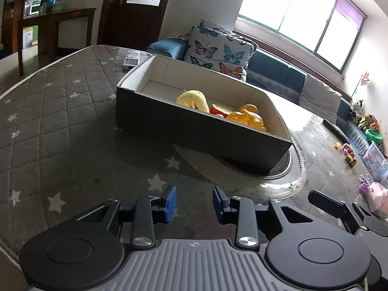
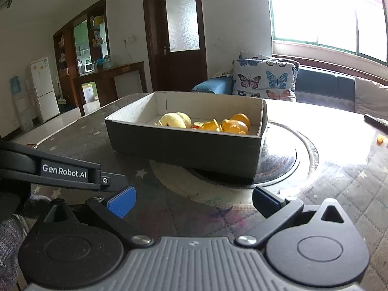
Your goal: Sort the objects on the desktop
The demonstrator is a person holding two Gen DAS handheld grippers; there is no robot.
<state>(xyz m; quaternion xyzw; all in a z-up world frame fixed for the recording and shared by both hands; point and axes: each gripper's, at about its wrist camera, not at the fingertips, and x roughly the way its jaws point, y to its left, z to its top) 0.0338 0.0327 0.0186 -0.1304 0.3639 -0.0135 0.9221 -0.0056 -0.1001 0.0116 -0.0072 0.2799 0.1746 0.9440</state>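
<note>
The cardboard box [image 2: 186,143] stands on the quilted, star-printed counter [image 1: 60,126], partly over a round dark plate [image 2: 286,165] set into it. Inside, bunched at one end, lie a pale yellow toy [image 1: 192,99], a red-rimmed piece [image 1: 219,109] and orange toys [image 2: 236,125]; the other end of the box shows bare white floor. The left claw [image 1: 194,202] hangs low over the counter short of the box, its blue pads parted by a modest gap with nothing between them. The right claw [image 2: 192,202] is spread much wider and is also empty.

This scene fits a sort that is nearly or fully done, with the toys gathered in the box, or a pause between items. If more is to go in, the strays that show are a small orange bit [image 2: 380,140] and a dark remote [image 2: 377,122] far out on the right, and a grey remote [image 1: 131,59] behind the box. A good placement would carry each item over the wall and release it low at the bare end.

The near wall hides the lower parts of the toys, so their number and shapes stay unsure. Window glare washes out the counter's far right side.
</note>
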